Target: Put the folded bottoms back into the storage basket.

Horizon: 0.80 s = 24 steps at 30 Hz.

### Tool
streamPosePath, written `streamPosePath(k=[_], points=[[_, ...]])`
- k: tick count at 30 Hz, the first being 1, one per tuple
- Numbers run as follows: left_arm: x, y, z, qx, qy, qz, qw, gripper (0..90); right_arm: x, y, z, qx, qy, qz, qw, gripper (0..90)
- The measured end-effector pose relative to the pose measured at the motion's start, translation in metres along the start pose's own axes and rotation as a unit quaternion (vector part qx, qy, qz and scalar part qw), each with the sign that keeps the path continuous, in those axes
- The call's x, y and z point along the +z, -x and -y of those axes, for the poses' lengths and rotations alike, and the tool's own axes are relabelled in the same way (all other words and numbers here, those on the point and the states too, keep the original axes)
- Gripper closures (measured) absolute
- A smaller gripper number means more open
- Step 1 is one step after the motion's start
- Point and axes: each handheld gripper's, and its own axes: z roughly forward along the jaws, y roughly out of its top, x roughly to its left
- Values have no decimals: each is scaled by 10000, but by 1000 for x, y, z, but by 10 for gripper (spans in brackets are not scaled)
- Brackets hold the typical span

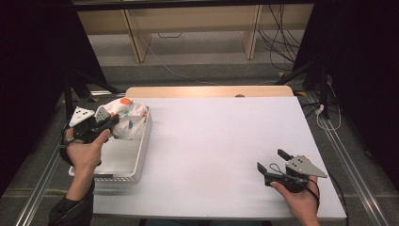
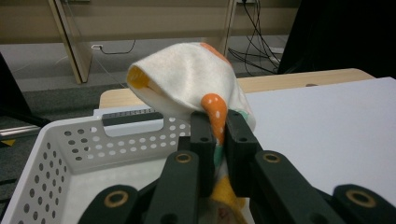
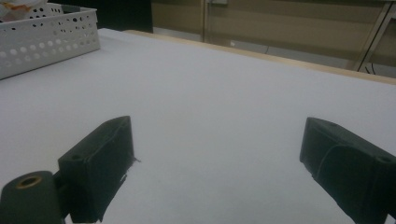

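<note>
Over the white basket [image 1: 134,160], at the table's left edge: left gripper [image 1: 109,123], jaws pinched on a white cloth [image 1: 129,117] with orange and green spots. From its own camera, the cloth [image 2: 187,81] rises ahead of and above the jaws, an orange-spotted fold clamped between them, the rest bunched and hanging down behind them toward the basket [image 2: 51,154]. Status, judged: cloth gripped and lifted partly clear of the basket; carrying it out and setting it on the table [image 1: 211,141] remains. Left hand [image 1: 84,150] wraps the handle from below, forearm coming up from the near edge, gripper pointed toward the table's far right.

Well to the right, near the front edge: right gripper [image 1: 273,165], jaws spread wide and holding nothing, bare tabletop [image 3: 224,102] between and beyond them, basket [image 3: 46,42] far off to its upper left. Right hand [image 1: 301,200] rests low, gripper aimed toward the basket.
</note>
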Motion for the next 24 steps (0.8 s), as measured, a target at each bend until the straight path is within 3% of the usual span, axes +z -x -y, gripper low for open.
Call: streamPosePath(k=[24], points=[[-3,-7,3,-20,-32,-76,10000,830,0,0,0,-14,-39,12,10000,106]])
